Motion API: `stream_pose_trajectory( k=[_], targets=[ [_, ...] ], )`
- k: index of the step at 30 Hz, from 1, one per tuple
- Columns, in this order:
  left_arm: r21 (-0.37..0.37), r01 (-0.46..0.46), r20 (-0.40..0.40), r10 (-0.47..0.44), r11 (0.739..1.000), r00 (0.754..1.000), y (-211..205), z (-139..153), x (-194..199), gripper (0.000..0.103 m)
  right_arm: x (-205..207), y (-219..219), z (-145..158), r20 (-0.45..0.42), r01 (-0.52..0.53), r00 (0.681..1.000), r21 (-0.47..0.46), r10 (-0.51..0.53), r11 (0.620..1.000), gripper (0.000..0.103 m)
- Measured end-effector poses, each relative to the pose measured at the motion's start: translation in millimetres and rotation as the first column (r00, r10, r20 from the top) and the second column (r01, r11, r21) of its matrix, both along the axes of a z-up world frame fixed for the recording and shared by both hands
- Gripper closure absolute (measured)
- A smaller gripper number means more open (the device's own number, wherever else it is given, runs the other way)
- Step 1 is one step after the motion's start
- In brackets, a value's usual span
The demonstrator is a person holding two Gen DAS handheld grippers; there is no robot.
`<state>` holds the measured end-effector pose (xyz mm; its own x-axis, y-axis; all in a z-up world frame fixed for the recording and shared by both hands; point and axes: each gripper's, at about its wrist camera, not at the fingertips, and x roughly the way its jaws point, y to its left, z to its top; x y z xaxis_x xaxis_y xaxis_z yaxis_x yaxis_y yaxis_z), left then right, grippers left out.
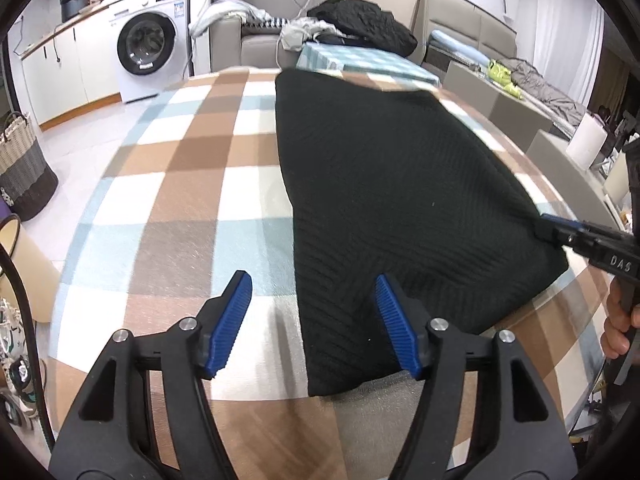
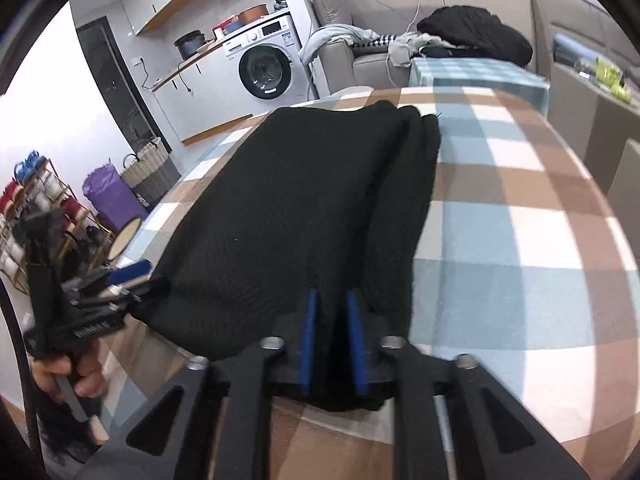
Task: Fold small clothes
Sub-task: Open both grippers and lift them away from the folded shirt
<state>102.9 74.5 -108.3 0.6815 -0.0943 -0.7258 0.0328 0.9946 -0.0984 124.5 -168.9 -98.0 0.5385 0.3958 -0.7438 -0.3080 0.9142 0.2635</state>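
So the black knit garment (image 1: 392, 184) is lying folded into a long strip on the checked tablecloth (image 1: 192, 152), running from the near edge of the table toward the far end. You can see a couple of stacked fold edges along its right side in the right wrist view.

The left gripper (image 1: 312, 316) sits over the near left corner with its blue pads spread wide. One pad is above bare tablecloth, the other above the cloth, and nothing is pinched.

The right gripper (image 2: 334, 340) is at the near right edge with its pads close together and a ridge of the black fabric bunched up between them. It looks like it's pinching it, though the view is too dark to be sure the pads actually press.

Washing machine (image 1: 146, 50) and a sofa (image 1: 256, 36) piled with clothes in the background.
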Motion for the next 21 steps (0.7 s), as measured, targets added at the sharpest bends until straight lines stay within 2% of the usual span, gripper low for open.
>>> stream_pose_trajectory(
  k=[4,5,6,7,8,12,14,16,21],
  targets=[
    [-0.019,0.003,0.041,-0.003,1.0,0.999,1.6,11.2,-10.0,0.037,-3.6,-5.8,3.9,0.01,0.01,1.0,0.008,-0.01,1.0,0.077],
    [-0.009,0.002,0.057,-0.002,1.0,0.998,0.2,14.6,-12.6,0.036,-5.3,-5.9,6.3,0.022,0.012,1.0,0.004,-0.012,1.0,0.07],
    [0.001,0.005,0.073,-0.005,1.0,0.997,-1.6,18.0,-15.3,0.031,-8.1,-5.6,9.6,0.043,0.01,0.999,0.005,-0.01,1.0,0.058],
    [0.012,0.01,0.094,-0.011,1.0,0.996,-3.5,21.6,-18.0,0.029,-12.0,-7.5,14.7,0.079,0.011,0.997,0.016,-0.012,1.0,0.053],
    [0.024,0.014,0.117,-0.017,1.0,0.993,-5.8,25.3,-21.0,0.023,-15.4,-7.7,18.4,0.097,0.009,0.995,0.024,-0.011,1.0,0.042],
    [0.039,0.049,0.196,-0.056,0.998,0.979,-13.2,38.2,-30.0,0.016,-27.1,-11.3,37.5,0.192,0.0,0.981,0.056,-0.01,0.998,0.002],
    [0.033,0.058,0.225,-0.064,0.998,0.972,-14.8,42.7,-32.8,0.011,-31.6,-10.2,45.0,0.241,-0.027,0.97,0.06,0.012,0.998,0.0],
    [0.029,0.062,0.256,-0.068,0.998,0.964,-15.8,45.6,-35.4,0.001,-36.7,-7.4,51.2,0.299,-0.052,0.954,0.038,0.038,0.998,0.0],
    [0.023,0.038,0.284,-0.043,0.999,0.958,-14.3,46.7,-38.3,0.001,-44.9,-2.8,56.7,0.37,-0.056,0.927,-0.02,0.059,0.998,0.0]
  ],
)
